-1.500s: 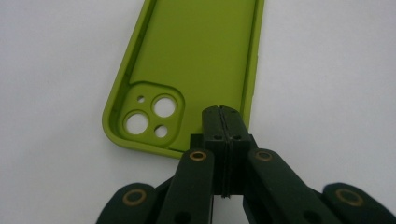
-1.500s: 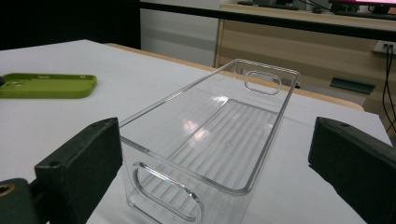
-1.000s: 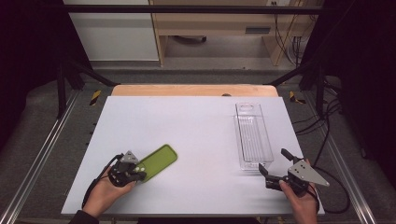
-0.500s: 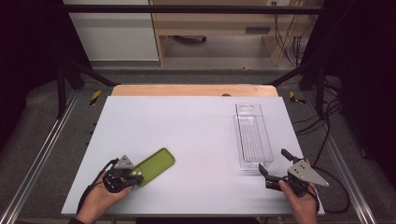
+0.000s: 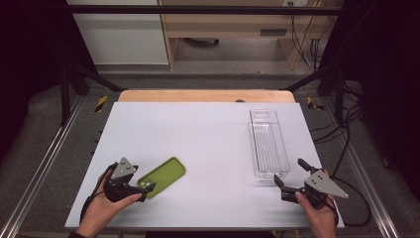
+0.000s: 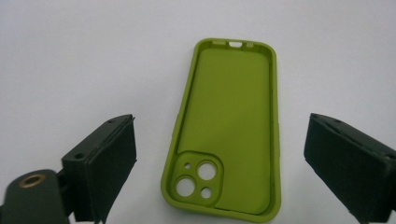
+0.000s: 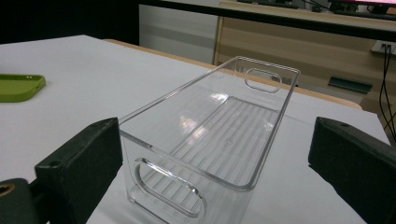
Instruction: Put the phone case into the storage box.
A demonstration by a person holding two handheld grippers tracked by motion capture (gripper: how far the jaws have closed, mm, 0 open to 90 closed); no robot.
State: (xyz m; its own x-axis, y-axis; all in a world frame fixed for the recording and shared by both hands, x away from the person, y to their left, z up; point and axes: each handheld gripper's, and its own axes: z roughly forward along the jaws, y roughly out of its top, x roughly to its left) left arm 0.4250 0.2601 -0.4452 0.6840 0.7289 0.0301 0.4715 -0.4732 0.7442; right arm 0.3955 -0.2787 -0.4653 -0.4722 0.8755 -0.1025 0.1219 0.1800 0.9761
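Two items on the white table: a green phone case near the front left, lying flat with its hollow side up, and a clear plastic bin standing at the right, well apart from it. We log the left gripper at the case's camera-cutout end, jaws spread wide on either side and not touching it; the right gripper sits just before the bin's near end, jaws likewise apart, holding nothing.

Risks, as we judge them: the case is thin and flexible, so a pinch across its width may buckle it or let it slip; closing unevenly could push it along the table.

Views compared: the left gripper view shows the case's inner face and lens holes; the right gripper view shows the bin's ribbed floor and handle slots, with the case's end at far left.
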